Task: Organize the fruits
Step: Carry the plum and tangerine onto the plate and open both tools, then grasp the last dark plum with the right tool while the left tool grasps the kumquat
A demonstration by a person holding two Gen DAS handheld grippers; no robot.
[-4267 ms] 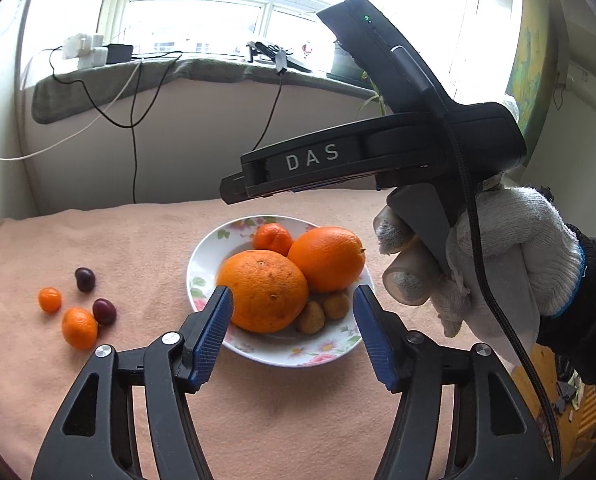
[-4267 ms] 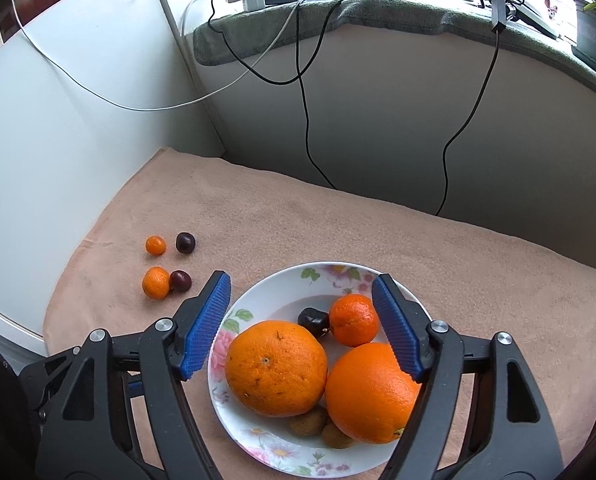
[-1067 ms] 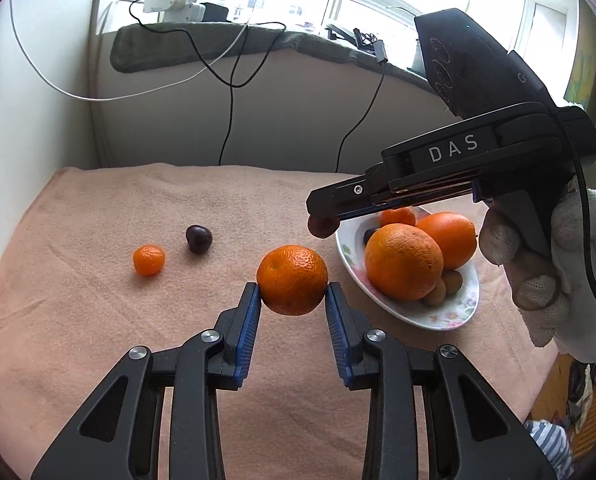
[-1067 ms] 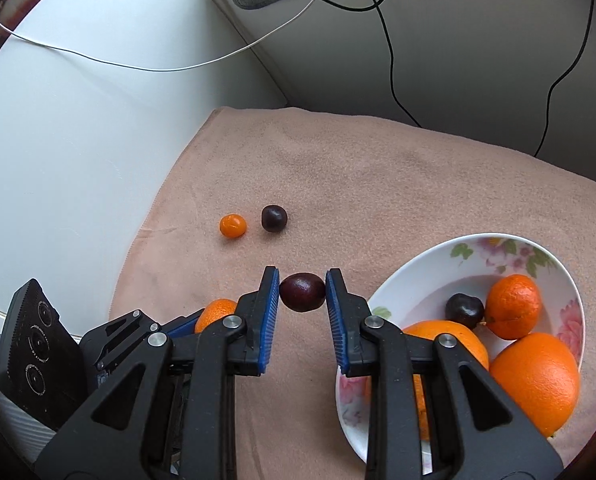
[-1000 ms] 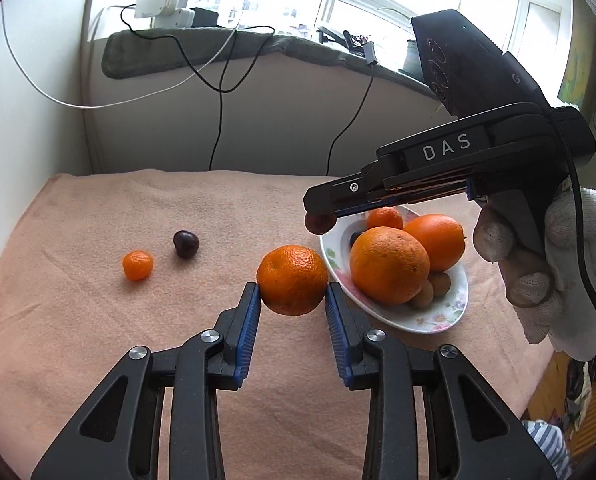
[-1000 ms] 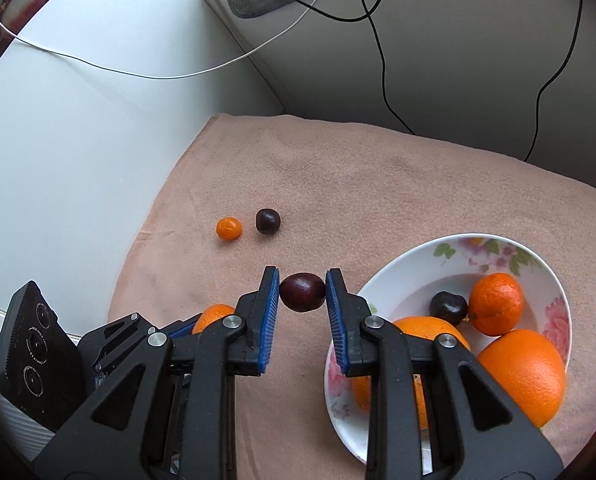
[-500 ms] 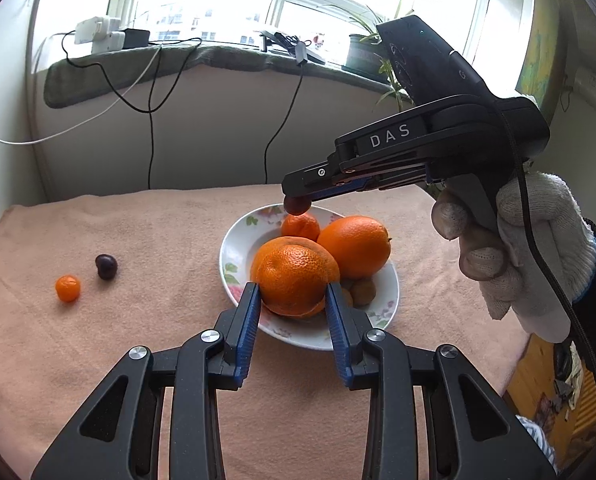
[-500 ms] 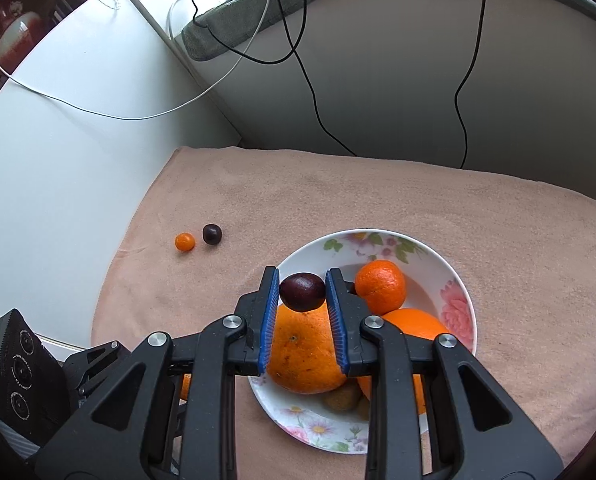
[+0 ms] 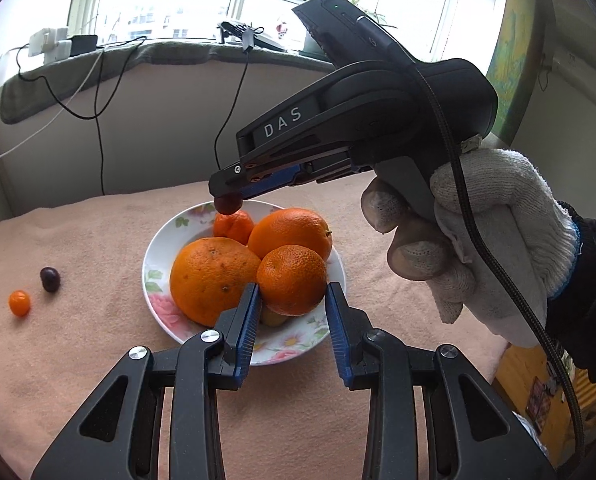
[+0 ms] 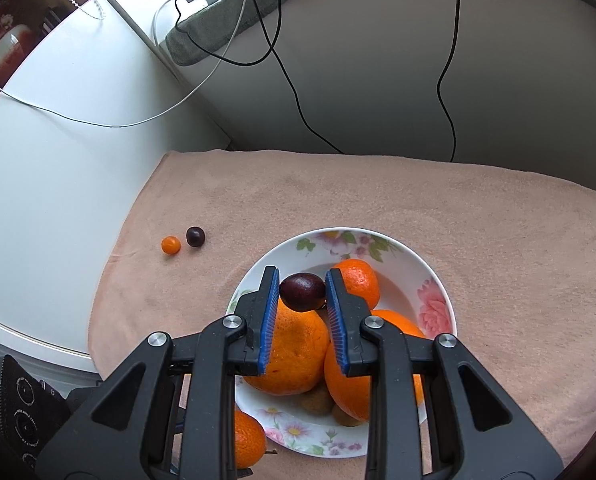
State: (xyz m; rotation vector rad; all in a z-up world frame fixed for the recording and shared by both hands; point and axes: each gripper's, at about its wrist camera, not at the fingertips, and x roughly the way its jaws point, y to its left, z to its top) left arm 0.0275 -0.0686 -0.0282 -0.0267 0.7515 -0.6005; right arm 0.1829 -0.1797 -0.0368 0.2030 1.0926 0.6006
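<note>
Both fruits moved over plate (image 9: 154, 248) — left tongs (image 9: 291, 312) clamping mandarin (image 9: 292, 280), right tongs (image 10: 301, 296) clamping plum (image 10: 301, 292).

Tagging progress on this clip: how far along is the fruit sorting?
Done: the white floral plate already holds two large oranges, a small orange and some small brown fruits. In hand: the left gripper holds an orange mandarin and the right gripper a dark plum, both above the plate. Left: a tiny orange fruit and a dark cherry-like fruit on the cloth.
</note>
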